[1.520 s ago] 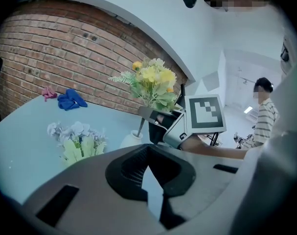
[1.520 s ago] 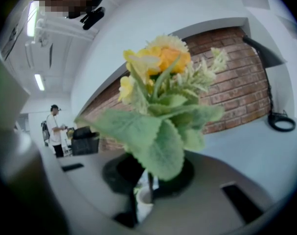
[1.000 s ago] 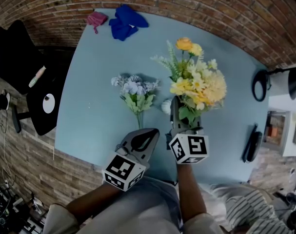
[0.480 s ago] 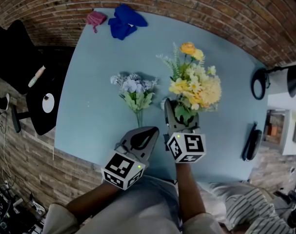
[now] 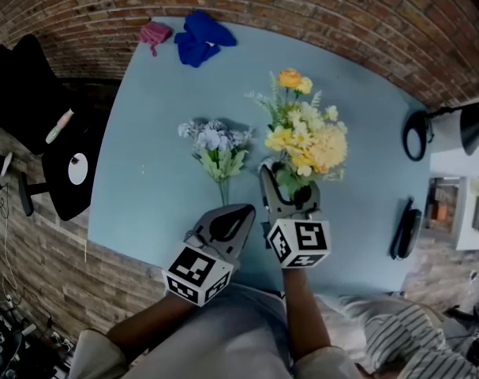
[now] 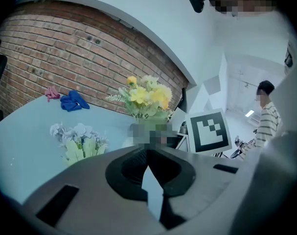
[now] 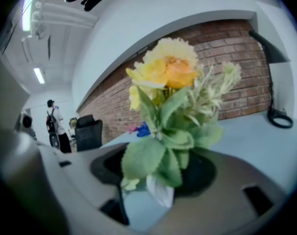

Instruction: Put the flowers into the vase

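A yellow and orange bouquet (image 5: 306, 136) stands upright on the blue table (image 5: 144, 172), its leafy base between the jaws of my right gripper (image 5: 289, 181). Those jaws are opening and stand wide apart, off the stems. In the right gripper view the bouquet (image 7: 168, 77) fills the middle, and a pale patch (image 7: 160, 192) that may be the white vase shows under the leaves. A lavender bouquet (image 5: 215, 144) lies flat to the left. Just short of its stem, my left gripper (image 5: 245, 210) is shut and empty. The left gripper view shows both bouquets (image 6: 146, 96) (image 6: 77, 136).
A blue cloth (image 5: 201, 36) and a pink cloth (image 5: 155, 31) lie at the table's far edge by the brick wall. A black chair (image 5: 34, 109) stands off the left side. A lamp (image 5: 460, 129) and a black cable loop (image 5: 417, 136) are at the right.
My right gripper's jaws have gone from shut on the yellow bouquet to wide open. The bouquet has shifted slightly left and stands on its own. The left gripper has not moved.
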A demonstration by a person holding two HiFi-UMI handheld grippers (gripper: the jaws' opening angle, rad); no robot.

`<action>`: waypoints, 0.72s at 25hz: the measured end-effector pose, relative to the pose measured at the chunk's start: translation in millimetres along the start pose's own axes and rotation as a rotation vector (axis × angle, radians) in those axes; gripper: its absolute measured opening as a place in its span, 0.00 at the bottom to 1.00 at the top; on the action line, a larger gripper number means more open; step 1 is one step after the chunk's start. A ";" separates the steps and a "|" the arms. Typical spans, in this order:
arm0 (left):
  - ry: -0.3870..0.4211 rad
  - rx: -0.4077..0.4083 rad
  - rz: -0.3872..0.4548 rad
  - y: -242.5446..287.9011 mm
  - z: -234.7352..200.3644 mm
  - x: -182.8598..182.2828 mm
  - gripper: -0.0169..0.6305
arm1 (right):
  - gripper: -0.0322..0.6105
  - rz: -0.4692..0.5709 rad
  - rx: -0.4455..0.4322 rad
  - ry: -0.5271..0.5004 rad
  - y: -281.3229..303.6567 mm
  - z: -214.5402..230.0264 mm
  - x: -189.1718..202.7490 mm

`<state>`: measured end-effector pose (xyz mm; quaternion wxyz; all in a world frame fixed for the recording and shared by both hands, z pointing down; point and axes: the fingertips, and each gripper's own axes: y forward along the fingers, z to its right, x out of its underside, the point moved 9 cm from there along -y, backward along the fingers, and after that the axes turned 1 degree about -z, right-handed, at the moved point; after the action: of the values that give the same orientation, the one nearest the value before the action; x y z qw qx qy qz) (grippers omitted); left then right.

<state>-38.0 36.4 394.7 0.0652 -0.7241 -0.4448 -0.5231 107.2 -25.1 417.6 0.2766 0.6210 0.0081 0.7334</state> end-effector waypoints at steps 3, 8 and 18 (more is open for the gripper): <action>0.004 0.002 0.006 -0.9 1.7 -0.4 0.05 | 0.45 -0.007 0.003 0.001 -3.9 -0.4 1.6; 0.009 0.005 0.019 -2.4 3.5 -3.4 0.05 | 0.45 -0.005 0.014 0.015 -14.0 0.2 1.4; 0.019 0.015 0.043 -2.3 8.6 -7.3 0.05 | 0.45 0.010 0.000 0.003 -51.2 -9.5 -1.4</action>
<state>-34.0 38.4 384.1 0.0862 -0.7281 -0.4324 -0.5249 118.9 20.8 395.9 0.2727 0.6199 0.0053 0.7357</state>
